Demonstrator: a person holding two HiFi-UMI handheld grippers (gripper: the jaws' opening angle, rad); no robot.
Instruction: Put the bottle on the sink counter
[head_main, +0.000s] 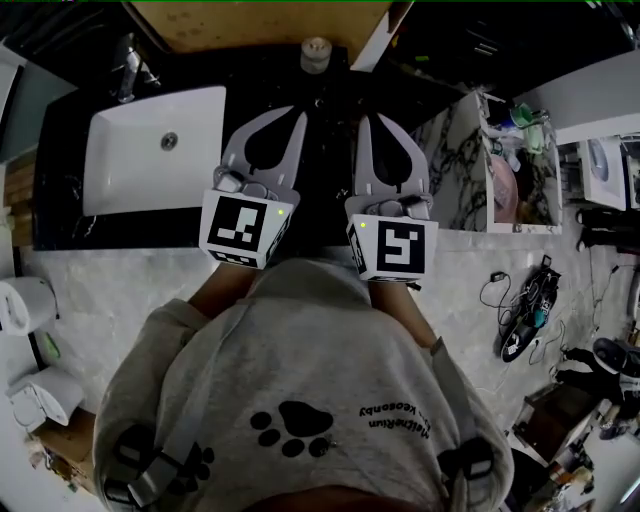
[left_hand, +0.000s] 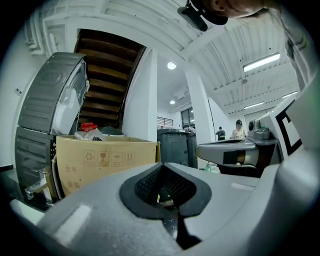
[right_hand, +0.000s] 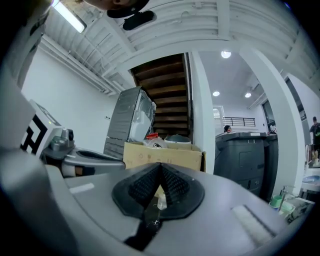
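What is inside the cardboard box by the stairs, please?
A red-capped container and some crumpled plastic stick up above the rim of the cardboard box. Its walls hide anything lying lower inside.

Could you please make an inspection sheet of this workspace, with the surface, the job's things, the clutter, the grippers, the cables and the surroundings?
Surface: dark counter holding a white sink with a faucet behind it.
Job's things: bottle stands upright at the back of the counter, right of the sink, apart from both grippers.
Clutter: nothing seen on the counter; small items sit beyond its right end.
Grippers: left gripper, tongs together, nothing between them; right gripper, the same.
Cables: loose cables lie on the floor at the right.
Surroundings: cardboard box, grey bin, staircase.
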